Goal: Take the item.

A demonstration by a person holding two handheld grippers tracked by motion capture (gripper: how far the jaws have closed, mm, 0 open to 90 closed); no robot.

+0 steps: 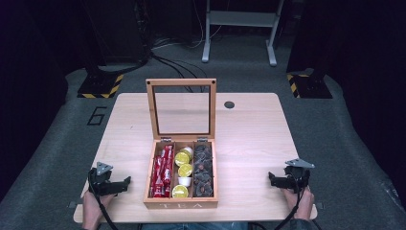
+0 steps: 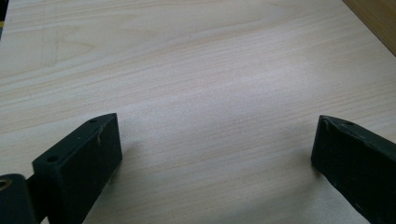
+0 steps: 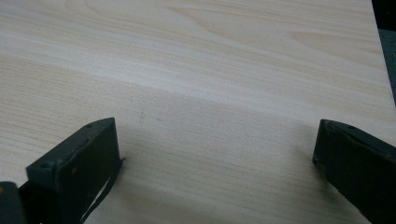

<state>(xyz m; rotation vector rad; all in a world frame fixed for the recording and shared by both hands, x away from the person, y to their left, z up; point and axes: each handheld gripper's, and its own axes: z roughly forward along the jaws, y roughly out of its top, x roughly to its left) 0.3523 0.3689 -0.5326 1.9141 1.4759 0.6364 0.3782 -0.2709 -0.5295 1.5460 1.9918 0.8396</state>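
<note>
A wooden tea box stands at the table's front centre, its glass-paned lid raised upright. Its left compartment holds red packets, the middle one yellow and white capsules, the right one dark pieces. My left gripper rests low over the table left of the box, open, with bare wood between its jaws. My right gripper sits right of the box, also open over bare wood. A corner of the box edges into the left gripper view.
The light wooden table has a small round hole at the back right. Grey floor surrounds it, with a white frame and black stands with yellow-striped bases behind. The table's right edge shows in the right gripper view.
</note>
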